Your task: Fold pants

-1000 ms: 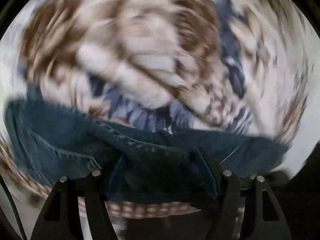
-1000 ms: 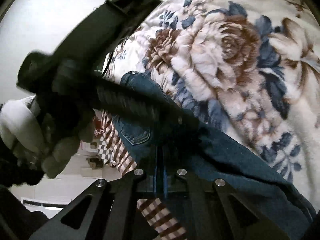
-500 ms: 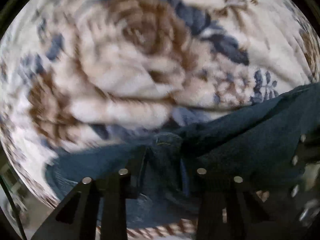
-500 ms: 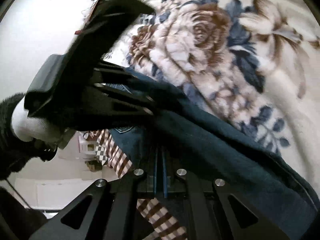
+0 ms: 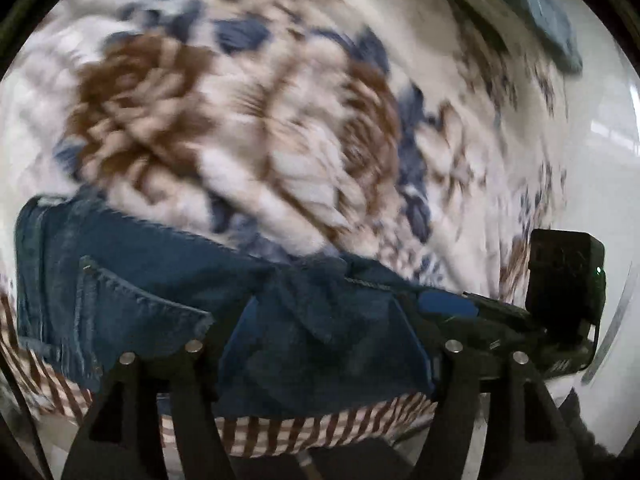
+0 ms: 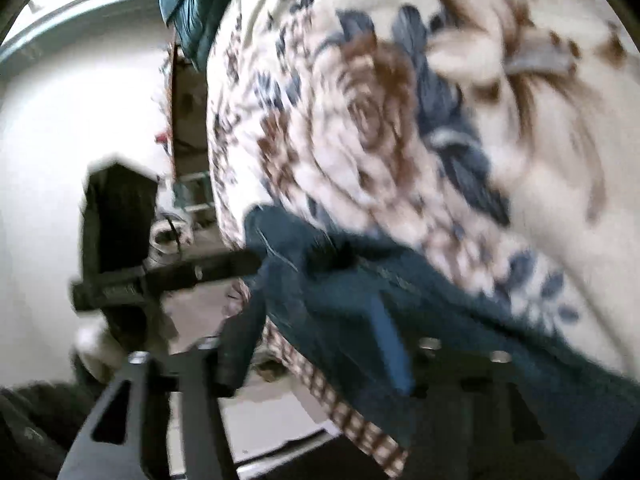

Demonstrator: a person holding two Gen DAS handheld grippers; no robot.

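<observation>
Opened just now, both sets of jaws: left tool (image 5: 328, 320) from a half-closed pinch half a second back, right tool (image 6: 312, 332) from a tight clamp on the cloth. Shifted too since then: in the left wrist view, right tool now in sight at the right edge, black camera block upright behind it.

Dark blue denim pants (image 5: 132, 280): heavy weave, paler stitched seams, a patch pocket with double stitching on the left part, a rumpled fold in the middle. Blurred in both views.

Counted: one pair of pants, two tools, one cream blanket printed with brown and blue flowers (image 5: 280, 140), one brown-and-white checked cloth (image 5: 300, 432), one teal cloth (image 6: 188, 8) bunched at the far end of the blanket.

Lying across the near edge of the blanket, over the checked cloth, which shows below the denim's lower border. Bunched denim between the widely parted fingers of the left tool, blue pads standing off to either side. Same at the right tool: jaws wide, denim draped between and over the right-hand finger, nothing pinched. Seen from the right wrist, one dark finger of the left tool reaching the denim's upper corner from the left.
</observation>
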